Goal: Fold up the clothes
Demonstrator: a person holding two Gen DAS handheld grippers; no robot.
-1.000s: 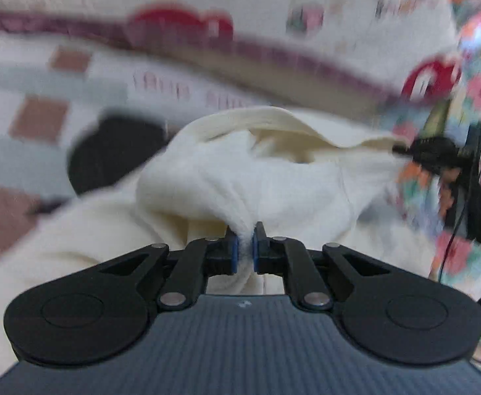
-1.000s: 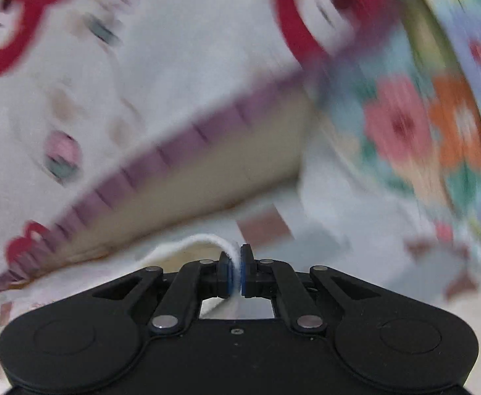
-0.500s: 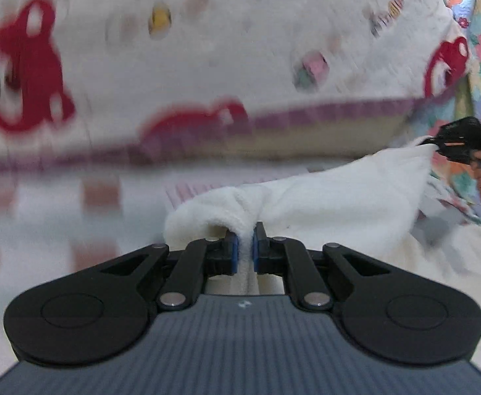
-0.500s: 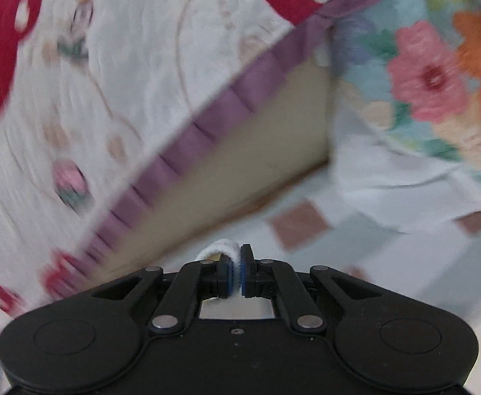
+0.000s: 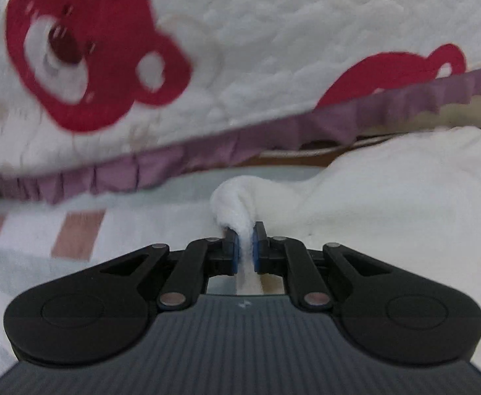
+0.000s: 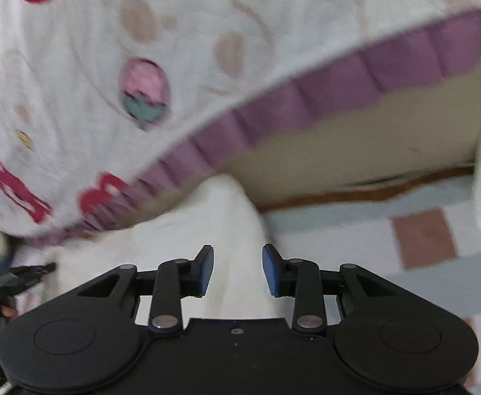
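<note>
A cream fleece garment (image 5: 388,204) lies on a checked bedsheet (image 5: 75,233). My left gripper (image 5: 245,247) is shut on a bunched corner of it, and the fabric bulges up between the blue pads. In the right wrist view the same cream garment (image 6: 220,230) lies flat beneath my right gripper (image 6: 237,268). Its jaws are opening and the pads stand clear of the cloth, which rests below the gap. The other gripper's black body shows at the far left edge.
A white quilt with red bear prints and a purple frilled hem (image 5: 207,65) hangs just beyond the garment, its hem (image 6: 339,89) close above the sheet. A tan panel (image 6: 355,151) sits under that hem. The checked bedsheet (image 6: 421,240) spreads to the right.
My right gripper let go of the cream fabric and its jaws spread apart. Both grippers swept toward the quilt and lower, and the garment now lies flatter on the sheet.
</note>
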